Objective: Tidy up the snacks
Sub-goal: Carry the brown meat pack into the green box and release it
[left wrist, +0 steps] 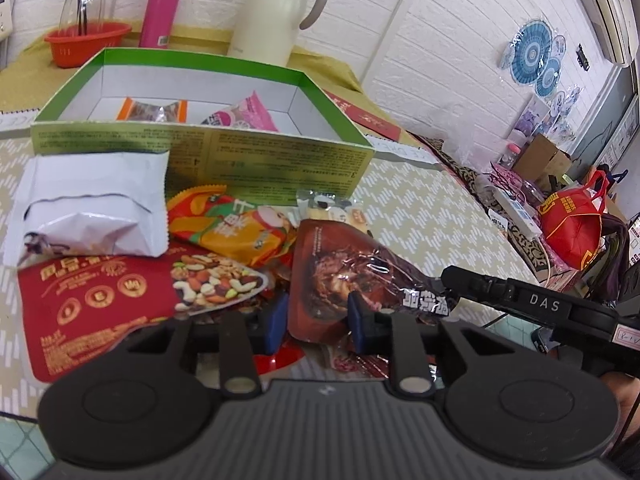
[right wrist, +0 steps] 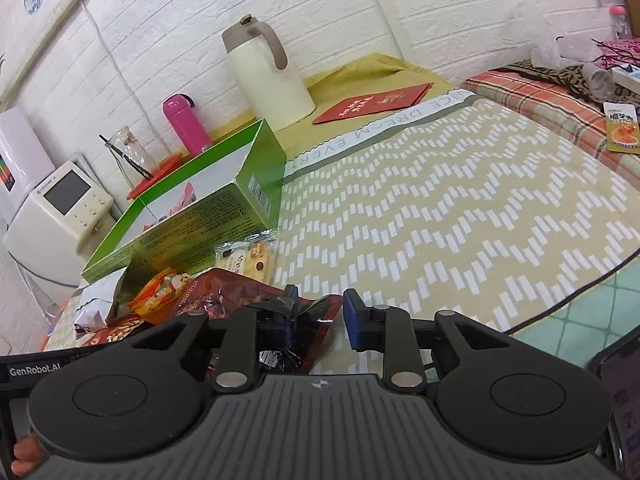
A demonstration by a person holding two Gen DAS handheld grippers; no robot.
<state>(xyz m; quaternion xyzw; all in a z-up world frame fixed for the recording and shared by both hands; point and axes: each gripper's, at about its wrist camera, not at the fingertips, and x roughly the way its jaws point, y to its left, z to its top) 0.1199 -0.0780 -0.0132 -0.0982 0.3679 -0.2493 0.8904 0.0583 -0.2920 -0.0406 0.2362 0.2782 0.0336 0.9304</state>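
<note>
A green cardboard box [left wrist: 200, 156] stands open on the table with an orange packet [left wrist: 154, 110] and a pink packet [left wrist: 244, 114] inside. In front lie a white packet [left wrist: 96, 204], an orange-green packet [left wrist: 232, 224], a red nut packet [left wrist: 120, 296], a small biscuit packet [left wrist: 332, 208] and a dark brown meat packet [left wrist: 348, 280]. My left gripper [left wrist: 318, 322] is open with its blue pads either side of the brown packet's near end. My right gripper [right wrist: 318, 318] is open at the brown packet's [right wrist: 240, 296] corner; the box [right wrist: 208, 216] stands beyond it.
A cream thermos jug [left wrist: 276, 12], pink flask [left wrist: 162, 6] and red basket [left wrist: 86, 42] with a glass bottle stand behind the box. A red booklet [right wrist: 372, 104] lies far right. A white appliance [right wrist: 60, 216] stands left of the table. The table's edge [right wrist: 560, 308] curves right.
</note>
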